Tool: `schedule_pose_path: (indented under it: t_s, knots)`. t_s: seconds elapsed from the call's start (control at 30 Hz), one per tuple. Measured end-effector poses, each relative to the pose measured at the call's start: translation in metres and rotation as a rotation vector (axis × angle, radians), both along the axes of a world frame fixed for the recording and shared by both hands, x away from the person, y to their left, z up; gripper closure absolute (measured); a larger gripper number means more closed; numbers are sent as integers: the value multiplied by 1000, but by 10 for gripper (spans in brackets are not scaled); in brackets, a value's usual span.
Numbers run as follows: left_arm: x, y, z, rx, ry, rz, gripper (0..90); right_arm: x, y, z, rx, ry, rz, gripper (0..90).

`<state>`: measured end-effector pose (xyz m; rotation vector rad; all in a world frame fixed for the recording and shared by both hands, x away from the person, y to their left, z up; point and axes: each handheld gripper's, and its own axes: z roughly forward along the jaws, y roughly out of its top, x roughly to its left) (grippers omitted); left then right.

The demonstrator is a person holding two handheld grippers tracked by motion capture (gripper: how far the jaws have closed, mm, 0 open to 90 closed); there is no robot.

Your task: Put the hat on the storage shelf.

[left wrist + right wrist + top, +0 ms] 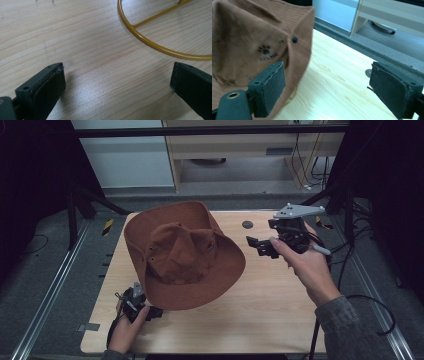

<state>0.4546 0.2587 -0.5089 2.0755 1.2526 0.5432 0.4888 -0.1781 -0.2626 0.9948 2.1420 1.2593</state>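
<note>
1. The brown hat [184, 255] sits in the left half of the wooden table [270, 290], crown up. Its wide brim spreads from the far left of the board down toward the near edge, and the brim's right rim reaches about the middle of the table.

2. The right gripper [256, 245] hangs above the right half of the table, a little toward the far side, with its jaws pointing left at the hat. They stand wide apart and grip nothing. In the right gripper view [332, 92] the brim lies left of the gap and partly behind the left pad, with bare wood between the jaws.

3. The left gripper [156, 311] rests low at the near left of the table, tucked against the near rim of the brim. In the left gripper view [117, 82] its jaws are spread with only tabletop between them. Just beyond lies a yellow wire ring [152, 43], likely a stand under the hat, though the view is too tight to be sure.

4. What matters for the next move: the hat lies left of the right gripper, and the brim edge there runs roughly near to far, across the line of its jaws. That gripper is apart from the brim and would have to travel left and a little down to bring the edge between its pads.

5. The left gripper is the nearer one, already at the brim; the right has the clearer approach.
</note>
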Motion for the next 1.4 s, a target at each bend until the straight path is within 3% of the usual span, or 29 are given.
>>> schedule_pose_path:
  t_s: [0.37, 0.53, 0.7, 0.9, 0.97, 1.07, 1.4]
  knots:
    - [0, 0, 0, -2, -1, 2, 0, -8, -40, -35, -39, -4, -62, 144]
    - [1, 0, 0, -1, 0, -1, 0, -11, -52, -61, -67, 14, -79, 147]
    - [1, 0, 0, -1, -2, -3, 0, -11, -62, -93, -57, 50, -101, 149]
    - [1, 0, 0, 1, -1, -1, 0, -11, -68, -131, -31, 112, -118, 160]
    - [1, 0, 0, -1, -2, -3, 0, -12, -67, -142, -50, 126, -128, 165]
    - [1, 0, 0, -1, -1, -3, 0, -13, -65, -152, -83, 143, -129, 165]
    - [1, 0, 0, -3, -2, -2, 0, -14, -62, -189, -71, 190, -137, 165]
